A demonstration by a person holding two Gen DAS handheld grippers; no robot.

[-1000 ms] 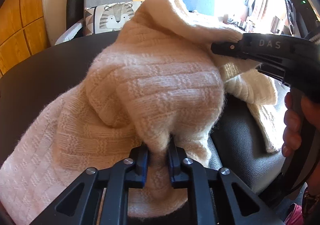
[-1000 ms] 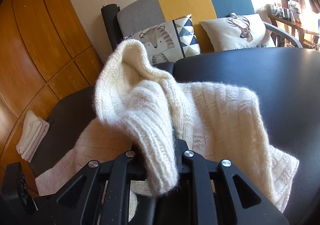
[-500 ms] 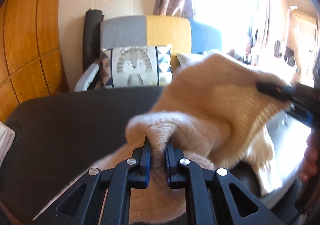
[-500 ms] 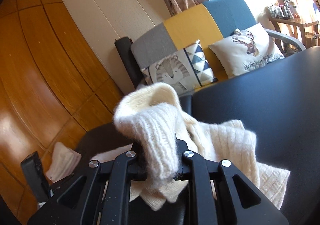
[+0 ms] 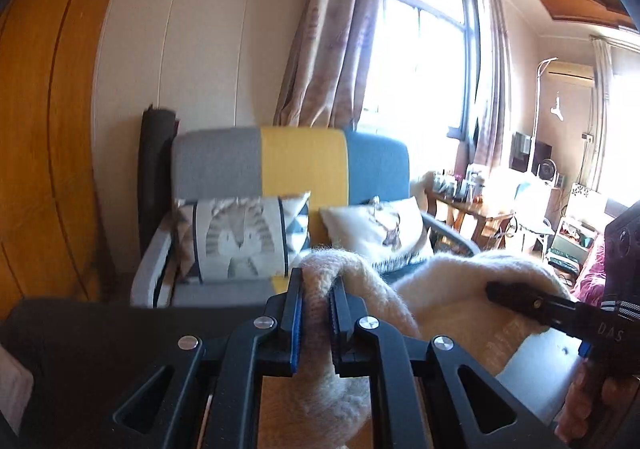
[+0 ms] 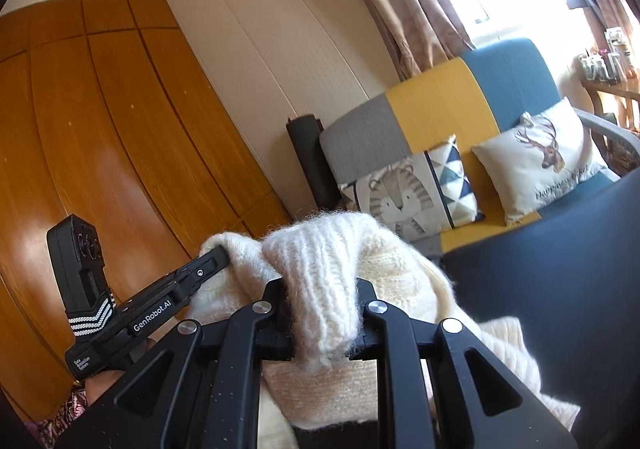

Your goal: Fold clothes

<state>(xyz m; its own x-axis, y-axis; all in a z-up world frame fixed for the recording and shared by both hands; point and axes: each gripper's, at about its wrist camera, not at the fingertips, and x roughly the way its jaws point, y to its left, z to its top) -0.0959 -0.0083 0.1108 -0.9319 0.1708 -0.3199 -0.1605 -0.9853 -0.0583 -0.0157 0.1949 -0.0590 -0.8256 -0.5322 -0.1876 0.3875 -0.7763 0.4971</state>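
Cream knit sweater spans between my two grips: left hand-held gripper and right hand-held gripper each clamp a fold, body hanging below toward the tabletop.

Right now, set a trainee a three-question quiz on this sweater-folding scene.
1. True or false: both grippers are clamped on the cream sweater.
2. Which animal is on the cushion nearer the sofa's grey end? A tiger, B deer, C owl.
3. Fill in: the middle panel of the sofa backrest is ____.

Key: 1 true: the left gripper and the right gripper each pinch a fold of knit. 2 A. 3 yellow.
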